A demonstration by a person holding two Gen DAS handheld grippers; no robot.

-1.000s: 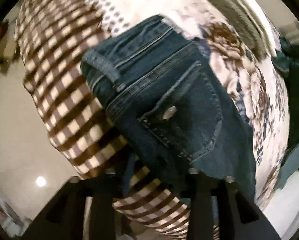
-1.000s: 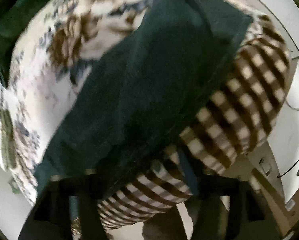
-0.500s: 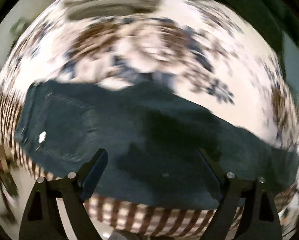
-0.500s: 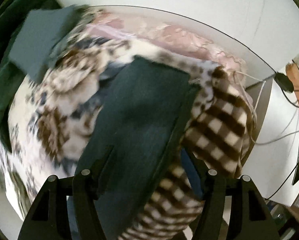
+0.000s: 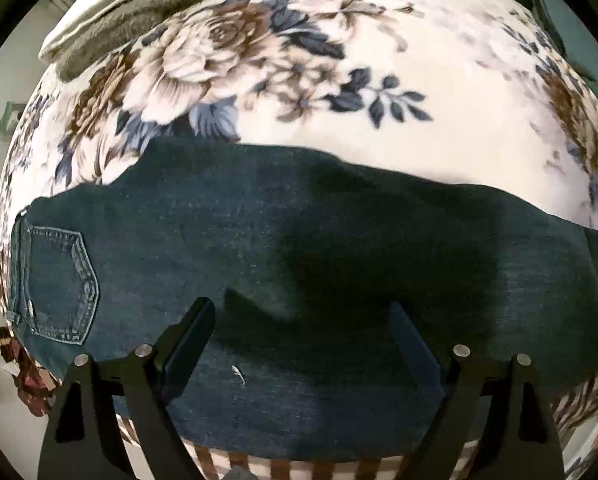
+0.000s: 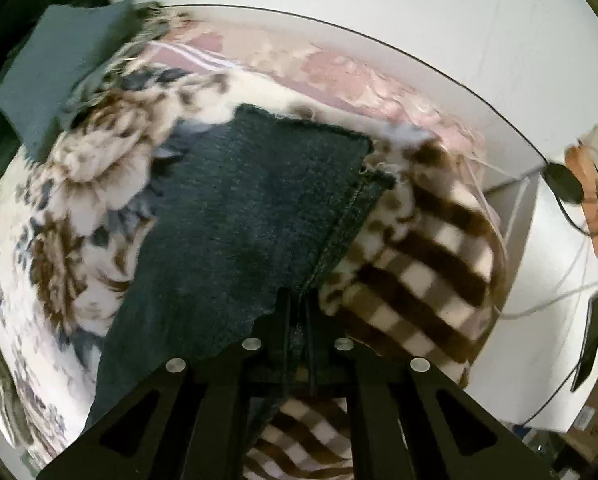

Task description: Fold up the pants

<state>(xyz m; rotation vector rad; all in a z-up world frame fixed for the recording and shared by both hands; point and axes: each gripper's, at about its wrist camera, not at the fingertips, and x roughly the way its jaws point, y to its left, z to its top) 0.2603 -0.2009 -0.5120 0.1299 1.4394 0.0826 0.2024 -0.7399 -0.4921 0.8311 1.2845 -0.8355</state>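
Dark blue jeans [image 5: 299, 248] lie flat across a floral blanket, folded lengthwise, with the back pocket [image 5: 61, 280] at the far left of the left wrist view. My left gripper [image 5: 299, 308] hovers over the middle of the leg, pointing down. It is open wide, with only flat denim below its fingers. In the right wrist view the leg end of the jeans [image 6: 239, 208] runs up to the hem [image 6: 307, 124]. My right gripper [image 6: 295, 300] is shut on the jeans' right-hand edge, and denim is pinched between its fingertips.
The floral blanket [image 5: 339, 80] covers the bed, with a brown-and-cream checked blanket [image 6: 419, 248] along the near side. A folded grey-and-cream cloth [image 5: 131, 16] lies at the far left. A grey cloth [image 6: 59, 68] and dark green clothing [image 6: 39, 0] lie beyond. White furniture with cables [image 6: 559, 240] stands right.
My left gripper swept from the waistband end to the middle of the leg, rolled, and its jaws widened. My right gripper closed onto the edge of the leg.
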